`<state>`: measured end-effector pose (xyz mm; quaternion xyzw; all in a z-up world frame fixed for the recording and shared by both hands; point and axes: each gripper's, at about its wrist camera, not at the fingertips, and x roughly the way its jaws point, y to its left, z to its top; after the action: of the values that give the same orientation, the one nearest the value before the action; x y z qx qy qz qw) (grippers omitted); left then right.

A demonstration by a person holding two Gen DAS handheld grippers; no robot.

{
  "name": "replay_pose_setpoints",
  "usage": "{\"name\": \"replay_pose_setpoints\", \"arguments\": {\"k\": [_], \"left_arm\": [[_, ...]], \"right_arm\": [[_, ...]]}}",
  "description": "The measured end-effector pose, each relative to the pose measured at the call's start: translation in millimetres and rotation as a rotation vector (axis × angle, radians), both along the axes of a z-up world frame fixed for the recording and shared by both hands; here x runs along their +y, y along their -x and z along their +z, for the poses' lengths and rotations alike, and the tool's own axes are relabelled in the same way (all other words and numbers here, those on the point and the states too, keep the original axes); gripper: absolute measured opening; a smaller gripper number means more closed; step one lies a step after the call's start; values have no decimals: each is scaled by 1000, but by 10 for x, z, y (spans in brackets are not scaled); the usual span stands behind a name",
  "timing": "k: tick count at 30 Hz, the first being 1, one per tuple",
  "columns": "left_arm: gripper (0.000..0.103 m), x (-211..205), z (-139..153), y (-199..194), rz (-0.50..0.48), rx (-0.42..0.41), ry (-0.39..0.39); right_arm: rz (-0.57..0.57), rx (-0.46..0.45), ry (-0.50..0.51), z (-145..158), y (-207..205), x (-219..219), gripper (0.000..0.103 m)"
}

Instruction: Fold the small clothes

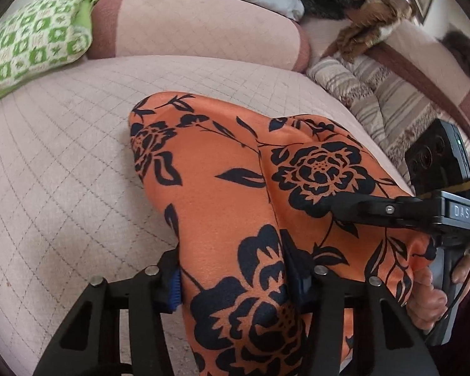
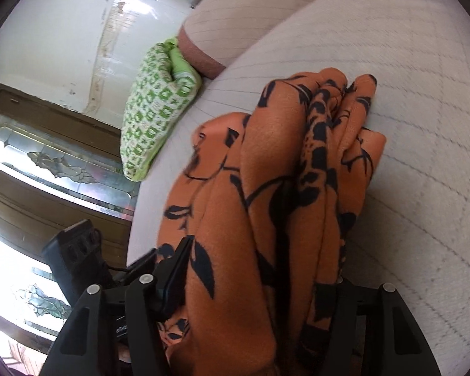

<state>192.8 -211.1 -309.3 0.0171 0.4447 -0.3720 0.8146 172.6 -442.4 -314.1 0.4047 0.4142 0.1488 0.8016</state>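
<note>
Mid-fold, centre frame: orange floral garment (image 1: 235,194) gathered above quilted sofa seat (image 1: 62,163), clamped by closed left tongs (image 1: 235,282) and closed right tongs (image 2: 253,288). Next, probably: lowered flat, edges matched.

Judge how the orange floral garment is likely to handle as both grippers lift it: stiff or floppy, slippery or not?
Probably very floppy: the orange floral garment hangs in bunched vertical folds from the right gripper. Likely light, since it drapes smoothly over the left gripper without pulling taut. Possibly a bit slippery: its surface shows a faint sheen in the left wrist view.
</note>
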Motion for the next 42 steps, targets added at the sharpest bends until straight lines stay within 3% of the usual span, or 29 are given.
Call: {"name": "replay_pose_setpoints", "arguments": {"k": [14,24,35,42], "left_arm": [[52,683,212,-81,152,-92,-7],[52,1258,290,-215,271,-99,-18],[52,1450,248,-342,371,-89,-25],[52,1424,220,-405,371,-80,-37]], "right_arm": [[59,-59,-5,222,-321,527,64],[102,-94,3,315,-647,1072,64],[113,-114,8,304,-922,1353,64],[119,-105,42,298,-951,1405,64]]}}
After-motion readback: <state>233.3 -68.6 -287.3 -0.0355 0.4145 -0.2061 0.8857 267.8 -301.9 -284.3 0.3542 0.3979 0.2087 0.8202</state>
